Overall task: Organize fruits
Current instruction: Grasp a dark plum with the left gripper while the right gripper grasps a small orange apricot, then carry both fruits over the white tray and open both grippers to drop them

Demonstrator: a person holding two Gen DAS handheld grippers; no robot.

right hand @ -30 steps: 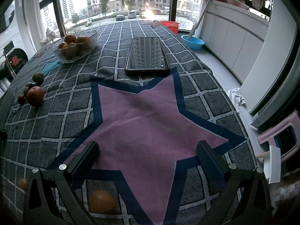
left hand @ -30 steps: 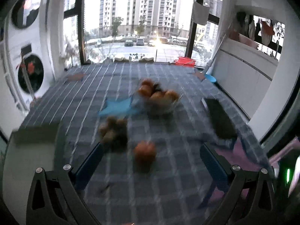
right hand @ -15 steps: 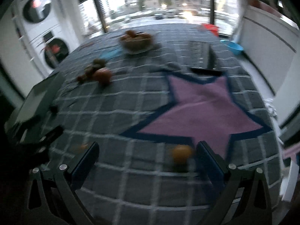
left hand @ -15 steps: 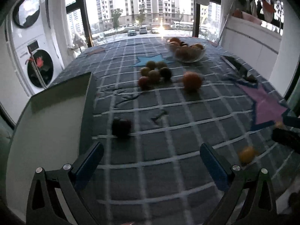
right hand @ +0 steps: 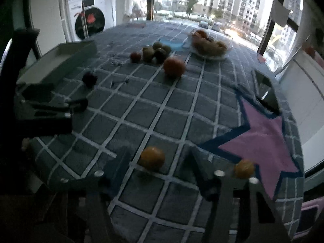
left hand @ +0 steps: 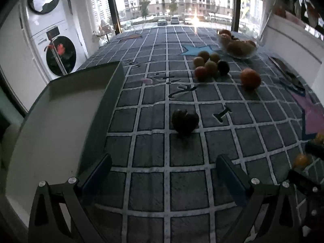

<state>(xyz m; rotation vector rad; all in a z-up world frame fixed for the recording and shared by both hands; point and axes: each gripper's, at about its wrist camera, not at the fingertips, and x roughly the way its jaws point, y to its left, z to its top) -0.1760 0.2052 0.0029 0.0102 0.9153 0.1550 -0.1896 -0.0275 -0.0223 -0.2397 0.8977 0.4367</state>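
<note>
My left gripper [left hand: 164, 172] is open and hangs low over the checked cloth. A dark fruit [left hand: 185, 120] lies just ahead of its fingers, apart from them. My right gripper [right hand: 159, 154] is blurred and its jaws are closing. A small orange fruit [right hand: 151, 158] sits on the cloth between them, with a gap on each side. A second small orange fruit [right hand: 244, 169] lies just right of the right finger. Farther back are a big red-orange fruit [right hand: 174, 67], a cluster of small fruits [right hand: 154, 52] and a glass bowl [right hand: 226, 53] holding fruit.
A white tray [left hand: 60, 121] sits at the table's left edge, beside my left gripper. A dark phone [right hand: 265, 87] lies at the right by the purple star [right hand: 263, 137]. Washing machines stand at the left and windows at the back. The table edge is near at the right.
My left gripper has swung left and sunk, bringing the tray and dark fruit close. My right gripper has turned left off the purple star to the small orange fruit, and its jaws have narrowed.
</note>
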